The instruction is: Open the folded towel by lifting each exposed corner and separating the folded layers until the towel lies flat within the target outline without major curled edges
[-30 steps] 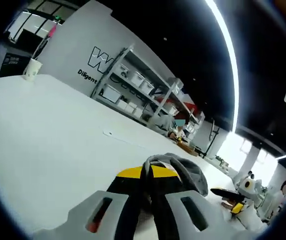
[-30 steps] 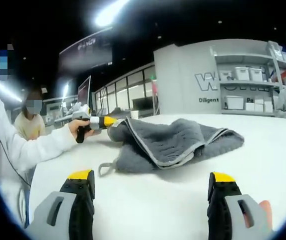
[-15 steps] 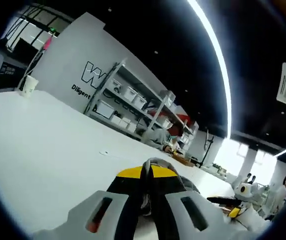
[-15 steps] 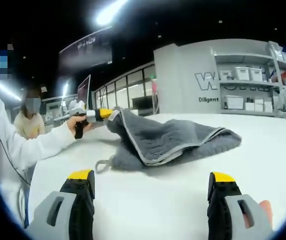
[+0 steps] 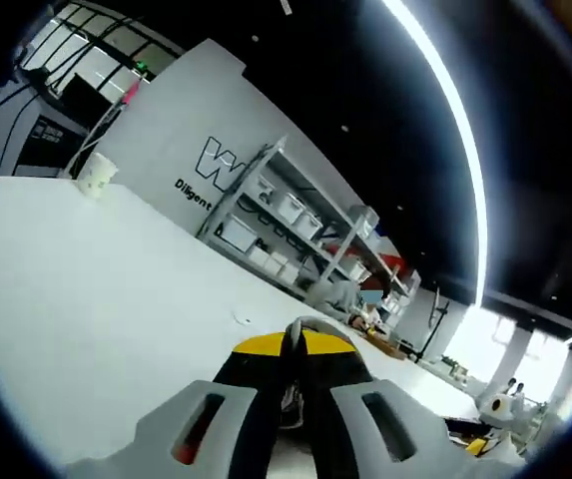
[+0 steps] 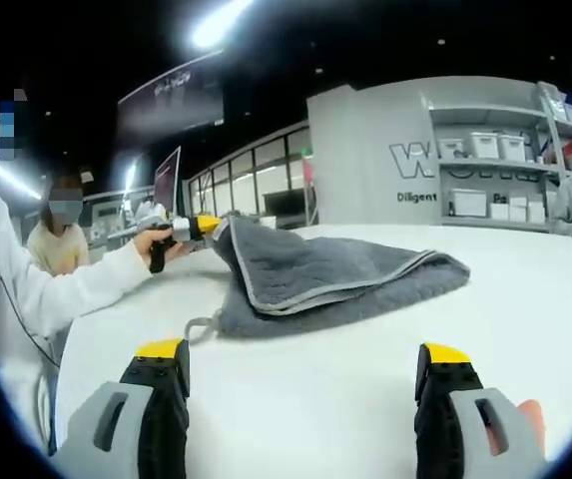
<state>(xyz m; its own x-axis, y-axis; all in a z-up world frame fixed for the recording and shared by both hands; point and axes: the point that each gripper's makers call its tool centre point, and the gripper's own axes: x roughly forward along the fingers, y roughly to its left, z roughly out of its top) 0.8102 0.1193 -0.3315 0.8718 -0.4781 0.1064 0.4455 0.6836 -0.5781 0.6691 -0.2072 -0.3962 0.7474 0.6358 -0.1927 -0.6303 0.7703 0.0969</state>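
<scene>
A grey towel [image 6: 335, 279] with a pale hem lies folded on the white table [image 6: 295, 399], one corner raised at its left end. My left gripper [image 6: 209, 228], held in a person's hand, is shut on that raised corner. In the left gripper view its yellow-tipped jaws [image 5: 296, 344] are closed on a sliver of grey towel edge [image 5: 312, 326]. My right gripper [image 6: 300, 374] is open low in front of the towel, apart from it, with nothing between its jaws. A small hanging loop [image 6: 199, 326] sticks out at the towel's lower left.
The white table [image 5: 86, 289] stretches wide. A paper cup [image 5: 95, 177] stands at its far edge. Shelving with white bins [image 6: 495, 175] lines the back wall. A seated person [image 6: 66, 239] is at the left, and another person [image 6: 570, 195] by the shelves.
My left gripper has lifted the towel's corner higher and drawn it left, stretching the top layer flatter. My right gripper has stayed still and open.
</scene>
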